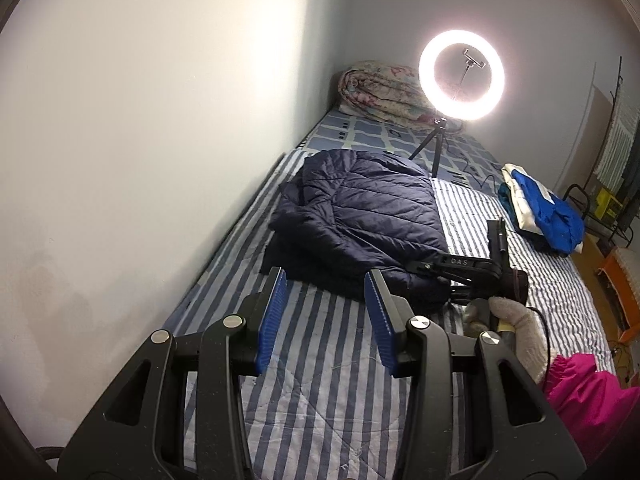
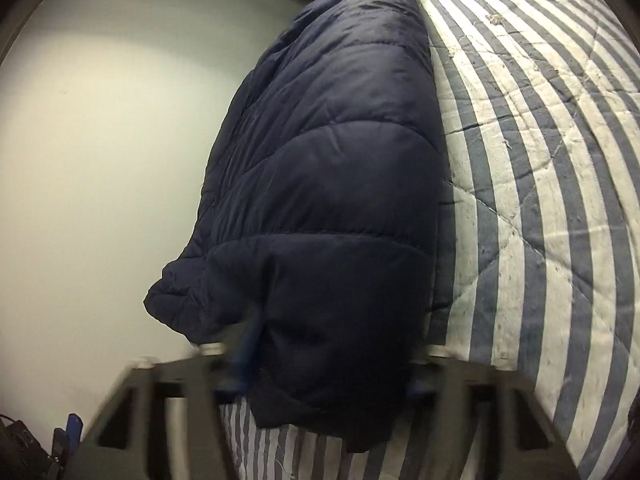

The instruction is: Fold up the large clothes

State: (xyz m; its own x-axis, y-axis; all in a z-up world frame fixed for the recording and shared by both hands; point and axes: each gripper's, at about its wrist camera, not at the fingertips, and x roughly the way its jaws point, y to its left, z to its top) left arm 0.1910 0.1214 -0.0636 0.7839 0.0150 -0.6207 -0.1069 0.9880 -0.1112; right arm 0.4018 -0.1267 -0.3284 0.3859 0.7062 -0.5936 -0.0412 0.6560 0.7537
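A navy quilted jacket (image 1: 360,216) lies folded on the blue-and-white striped bed cover (image 1: 320,360), close to the wall. My left gripper (image 1: 326,280) hovers just short of the jacket's near edge, its blue pads (image 1: 274,312) apart with nothing between them. In the left wrist view my right gripper (image 1: 424,276), held by a gloved hand (image 1: 520,328), reaches into the jacket's near right corner. The right wrist view is blurred. There the jacket (image 2: 332,168) fills the space between the jaws of the right gripper (image 2: 336,340) and covers the fingertips. One blue pad (image 2: 248,344) presses into the fabric.
A lit ring light (image 1: 462,70) on a tripod stands on the bed behind the jacket, with a rolled floral quilt (image 1: 380,88) beyond it. A blue and white clothes pile (image 1: 540,204) lies at the bed's right edge. Pink fabric (image 1: 588,396) shows at lower right. A wall (image 1: 140,120) runs along the left.
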